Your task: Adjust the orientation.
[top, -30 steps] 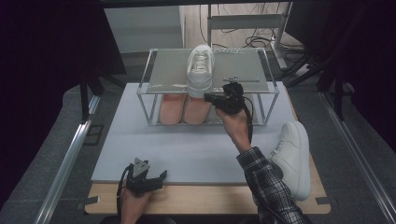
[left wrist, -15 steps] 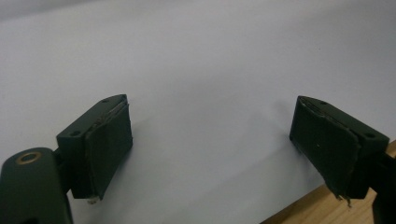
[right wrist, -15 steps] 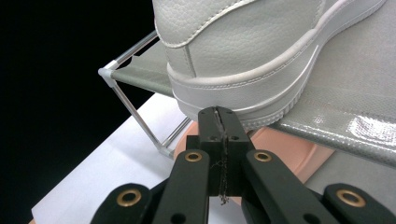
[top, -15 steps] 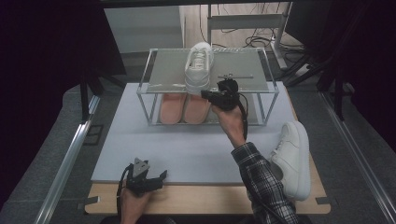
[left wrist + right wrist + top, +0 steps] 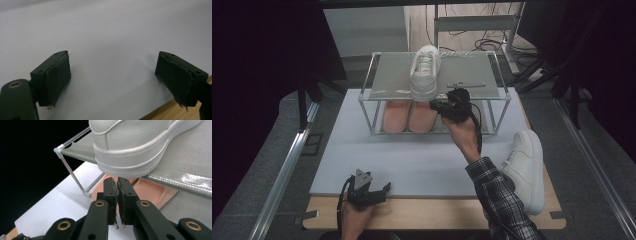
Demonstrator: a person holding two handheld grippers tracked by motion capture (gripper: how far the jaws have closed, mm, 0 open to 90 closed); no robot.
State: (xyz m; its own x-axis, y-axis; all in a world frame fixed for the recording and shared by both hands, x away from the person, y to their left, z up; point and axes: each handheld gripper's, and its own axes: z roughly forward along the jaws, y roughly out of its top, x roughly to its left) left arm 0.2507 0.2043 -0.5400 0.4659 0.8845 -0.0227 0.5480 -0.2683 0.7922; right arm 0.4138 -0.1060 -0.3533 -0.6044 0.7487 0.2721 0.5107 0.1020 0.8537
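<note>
A: What has changed since a moment ago?

B: Very little. The right gripper [image 5: 438, 105] has shifted a touch toward the front edge of the rack [image 5: 492, 64], and its jaws have just eased apart a sliver. In the right gripper view they are all but closed, a thin slit between the pads, and nothing is between them.

A: And the shoe?

B: The white shoe on the rack [image 5: 425, 70] lies on the top shelf, just above and ahead of the right gripper's tips, heel toward them. Its heel [image 5: 130, 152] overhangs the shelf's front edge. The jaws sit just below the sole, near it but apart from it.

A: What lies beyond the tips?

B: Under the shelf, straight past the jaws, the pair of peach insoles [image 5: 408, 116] lies flat on the white sheet [image 5: 422, 160]. To the gripper's left stands the rack's thin metal corner post [image 5: 72, 173].

A: The other hand?

B: The left gripper [image 5: 382, 189] rests low at the near edge of the white sheet, well apart from the rack. In the left gripper view its jaws stand wide apart and empty, with bare sheet between them and the wooden table edge [image 5: 175, 110] by one jaw.

A: Anything else?

B: A second white shoe [image 5: 527, 167] lies at the table's right side, behind the right gripper, beside the checked sleeve [image 5: 502, 205].
</note>
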